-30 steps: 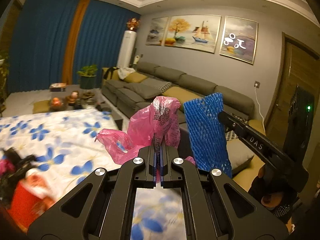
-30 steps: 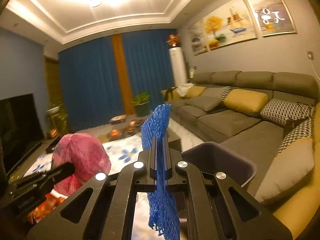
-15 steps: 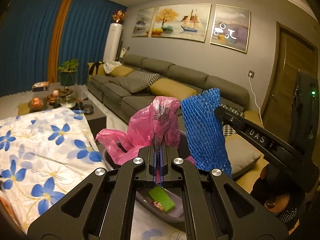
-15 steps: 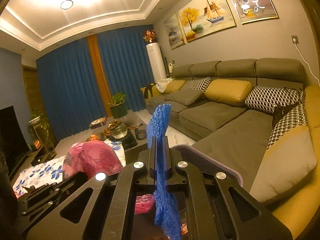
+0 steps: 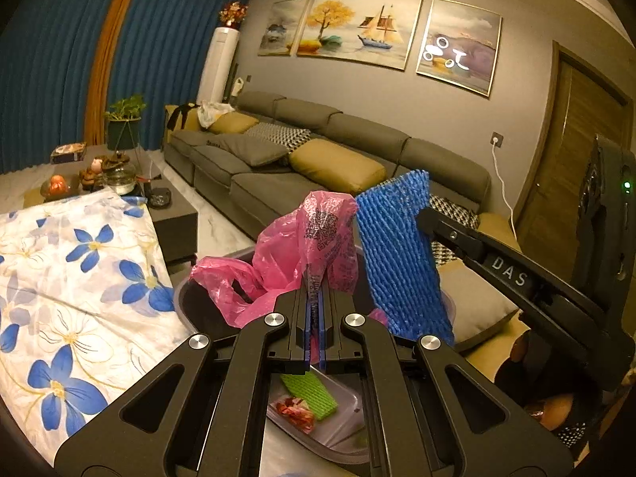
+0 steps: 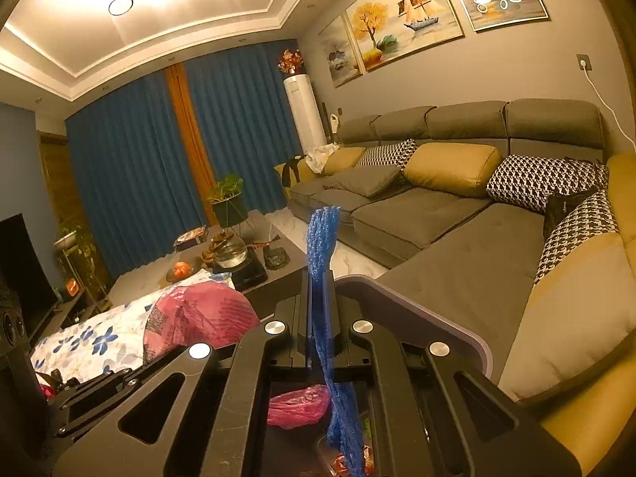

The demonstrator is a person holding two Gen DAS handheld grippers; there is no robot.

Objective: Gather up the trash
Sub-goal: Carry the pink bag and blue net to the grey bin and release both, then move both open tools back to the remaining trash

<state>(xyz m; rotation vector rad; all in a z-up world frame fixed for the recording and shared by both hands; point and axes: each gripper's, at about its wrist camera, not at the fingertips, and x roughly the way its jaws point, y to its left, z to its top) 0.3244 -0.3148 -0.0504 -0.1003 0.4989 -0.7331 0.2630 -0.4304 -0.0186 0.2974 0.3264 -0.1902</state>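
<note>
My left gripper (image 5: 315, 278) is shut on a crumpled pink plastic bag (image 5: 310, 246), which hangs over a dark trash bin (image 5: 183, 298). Just to its right, my right gripper (image 6: 321, 278) is shut on a blue foam net sleeve (image 6: 322, 238); the same sleeve (image 5: 401, 262) shows in the left wrist view. In the right wrist view the pink bag (image 6: 202, 314) sits to the left and the bin's pale rim (image 6: 417, 310) curves beneath the fingers. Inside the bin lie a green wafer-like piece (image 5: 310, 389), red wrappers (image 5: 294, 413) and another pink bag (image 6: 298, 405).
A table with a blue-flowered cloth (image 5: 71, 278) stands left of the bin. A grey sofa (image 6: 457, 214) with yellow and checked cushions runs along the right. A dark coffee table (image 6: 246, 262) with a glass bowl and fruit lies further back.
Both grippers moved forward and down from over the flowered table to above the bin, still holding the bag and the sleeve. The bin's inside has come into view under them.
</note>
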